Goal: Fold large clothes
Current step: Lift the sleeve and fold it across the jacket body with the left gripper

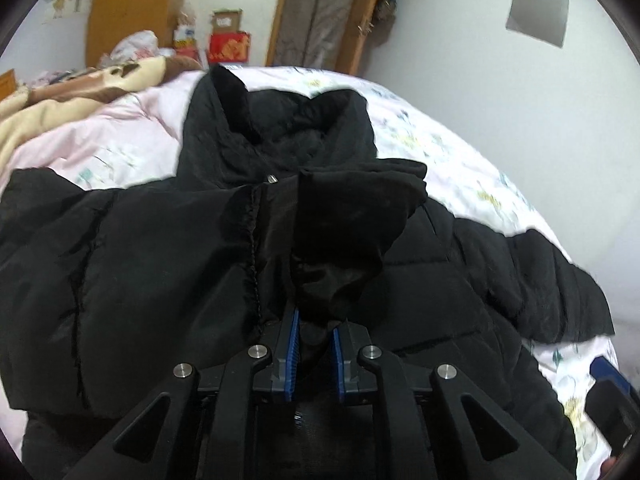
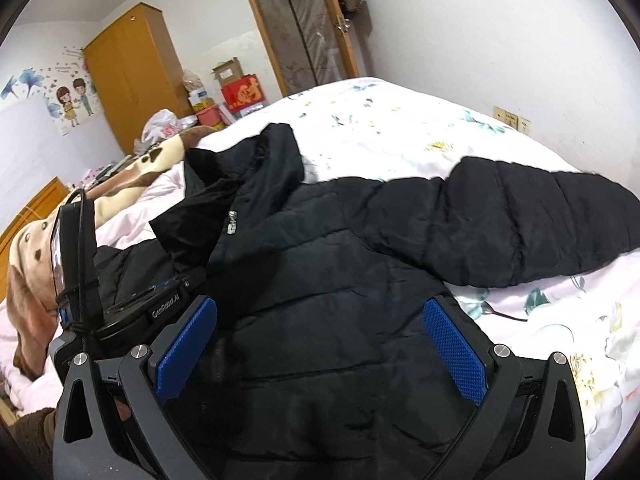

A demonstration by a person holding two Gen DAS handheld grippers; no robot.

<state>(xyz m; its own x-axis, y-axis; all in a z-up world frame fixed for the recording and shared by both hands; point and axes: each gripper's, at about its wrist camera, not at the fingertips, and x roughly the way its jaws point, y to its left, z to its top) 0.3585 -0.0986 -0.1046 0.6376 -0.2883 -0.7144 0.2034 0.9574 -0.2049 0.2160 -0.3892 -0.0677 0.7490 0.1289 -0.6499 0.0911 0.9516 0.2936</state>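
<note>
Clearly the fold is in its early stage: the left gripper (image 1: pixel 314 334) has its blue pads closed to a narrow gap on a bunch of black cloth, which looks like a sleeve end or cuff (image 1: pixel 352 216) lifted over the chest of the black puffer jacket (image 2: pixel 340 280), though the dark fabric makes it hard to tell exactly which part it is. The right gripper (image 2: pixel 320 344) hovers over the jacket's body with its jaws spread wide and nothing between them. As I judge it, one sleeve is being brought across the front, and the next move calls for laying that pinched cloth flat on the chest and letting go, then sending the free right gripper out to the other sleeve (image 2: pixel 520 224), which lies stretched out to the side on the floral bedsheet (image 2: pixel 400 120). The jacket lies front up on the bed, its collar (image 1: pixel 280 128) standing open toward the far end and a zip pull (image 2: pixel 233 227) showing near the neck. It is quilted, thick and puffy, so I expect it will spring back and slide rather than hold a crease; folds will likely need pressing down.
</note>
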